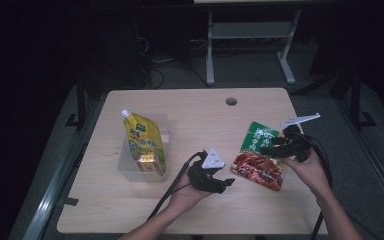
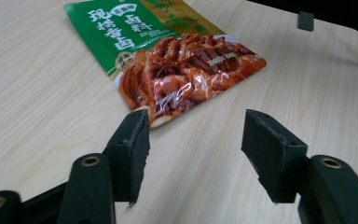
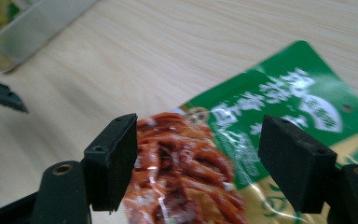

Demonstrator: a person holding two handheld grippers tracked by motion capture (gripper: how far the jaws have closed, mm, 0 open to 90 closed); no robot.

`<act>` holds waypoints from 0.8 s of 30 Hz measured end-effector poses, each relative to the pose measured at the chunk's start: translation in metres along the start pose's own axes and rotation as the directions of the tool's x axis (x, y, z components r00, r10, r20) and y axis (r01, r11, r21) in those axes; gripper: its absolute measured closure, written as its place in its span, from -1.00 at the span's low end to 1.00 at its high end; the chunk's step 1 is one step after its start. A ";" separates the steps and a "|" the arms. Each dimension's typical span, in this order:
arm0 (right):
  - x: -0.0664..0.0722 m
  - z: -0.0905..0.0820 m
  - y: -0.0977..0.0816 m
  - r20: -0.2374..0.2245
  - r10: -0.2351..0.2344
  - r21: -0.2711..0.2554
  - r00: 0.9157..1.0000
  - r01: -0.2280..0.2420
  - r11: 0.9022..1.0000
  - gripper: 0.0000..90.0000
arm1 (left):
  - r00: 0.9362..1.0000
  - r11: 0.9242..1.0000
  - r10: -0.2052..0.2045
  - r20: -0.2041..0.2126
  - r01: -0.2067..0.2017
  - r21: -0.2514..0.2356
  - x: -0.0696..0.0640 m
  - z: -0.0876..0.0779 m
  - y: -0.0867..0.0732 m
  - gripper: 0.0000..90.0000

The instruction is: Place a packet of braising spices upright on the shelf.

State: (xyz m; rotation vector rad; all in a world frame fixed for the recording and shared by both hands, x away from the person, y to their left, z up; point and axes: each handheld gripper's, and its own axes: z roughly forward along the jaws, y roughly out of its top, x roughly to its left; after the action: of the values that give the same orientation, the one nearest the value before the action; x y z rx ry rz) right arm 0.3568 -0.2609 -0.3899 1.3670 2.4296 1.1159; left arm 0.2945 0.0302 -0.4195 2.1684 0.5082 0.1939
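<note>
A flat food packet (image 1: 258, 157), green at the top with red braised meat pictured below, lies on the right half of the wooden table (image 1: 200, 120). My left gripper (image 1: 227, 184) is just left of the packet's near corner, jaws open with nothing between them; in the left gripper view the packet (image 2: 177, 60) lies just ahead of the gripper (image 2: 196, 140). My right gripper (image 1: 267, 149) hovers over the packet from the right, also open. In the right gripper view the packet (image 3: 242, 121) shows below and between the spread jaws of the gripper (image 3: 198, 144).
A yellow spouted pouch (image 1: 144, 142) stands upright in a clear plastic bin (image 1: 164, 125) on the table's left half; the bin's edge (image 3: 32, 28) appears in the right gripper view. A round cable hole (image 1: 231, 101) sits near the far edge. Metal desk legs (image 1: 210, 45) stand beyond the table.
</note>
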 end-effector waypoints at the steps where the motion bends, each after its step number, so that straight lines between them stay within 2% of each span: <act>1: -0.003 -0.001 -0.001 0.006 0.010 -0.001 1.000 -0.010 1.000 -0.39 | 1.000 1.000 0.006 0.003 -0.006 0.002 0.001 0.003 0.002 -0.04; 6: -0.020 -0.002 -0.008 0.067 0.073 0.003 0.995 -0.073 0.997 -0.43 | 1.000 1.000 0.004 0.015 -0.005 0.021 0.004 0.019 0.009 0.13; 7: -0.024 0.000 -0.009 0.071 0.080 0.004 0.994 -0.080 0.997 -0.44 | 1.000 1.000 0.008 0.019 -0.008 0.026 0.005 0.022 0.010 0.17; 8: -0.027 0.000 -0.011 0.075 0.098 0.003 0.992 -0.098 0.995 -0.44 | 1.000 1.000 -0.010 0.023 0.009 0.021 0.005 0.026 0.011 0.20; 10: -0.033 0.001 -0.013 0.089 0.116 -0.001 0.989 -0.116 0.993 -0.44 | 1.000 0.999 0.003 0.021 -0.004 0.034 0.007 0.032 0.011 0.26; 12: -0.038 0.003 -0.015 0.090 0.130 0.008 0.987 -0.131 0.991 -0.40 | 1.000 0.999 -0.014 0.027 0.013 0.039 0.008 0.039 0.011 0.29; 13: -0.040 0.004 -0.016 0.094 0.128 0.009 0.987 -0.129 0.992 -0.40 | 1.000 0.999 -0.006 0.026 0.005 0.047 0.009 0.042 0.011 0.31; 14: -0.042 0.004 -0.017 0.098 0.140 0.015 0.985 -0.142 0.990 -0.38 | 1.000 0.998 0.006 0.021 -0.007 0.057 0.010 0.045 0.011 0.34; 17: -0.049 0.005 -0.020 0.116 0.166 0.022 0.979 -0.170 0.985 -0.35 | 1.000 0.998 0.008 0.020 -0.010 0.060 0.012 0.052 0.012 0.45; 19: -0.053 0.004 -0.022 0.132 0.183 0.018 0.974 -0.187 0.982 -0.35 | 1.000 0.998 0.000 0.019 -0.001 0.063 0.014 0.056 0.013 0.54; 21: -0.058 0.003 -0.023 0.144 0.217 0.018 0.966 -0.222 0.975 -0.34 | 1.000 0.998 -0.003 0.019 0.001 0.070 0.016 0.060 0.013 0.64; 24: -0.064 0.003 -0.025 0.156 0.239 0.015 0.959 -0.244 0.970 -0.33 | 1.000 0.997 -0.007 0.023 0.005 0.076 0.017 0.066 0.015 0.75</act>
State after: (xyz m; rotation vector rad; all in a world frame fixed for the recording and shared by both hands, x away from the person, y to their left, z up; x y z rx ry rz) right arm 0.3776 -0.3175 -0.4229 1.7296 2.2295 0.9785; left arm 0.3352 -0.0189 -0.4488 2.2401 0.5163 0.1476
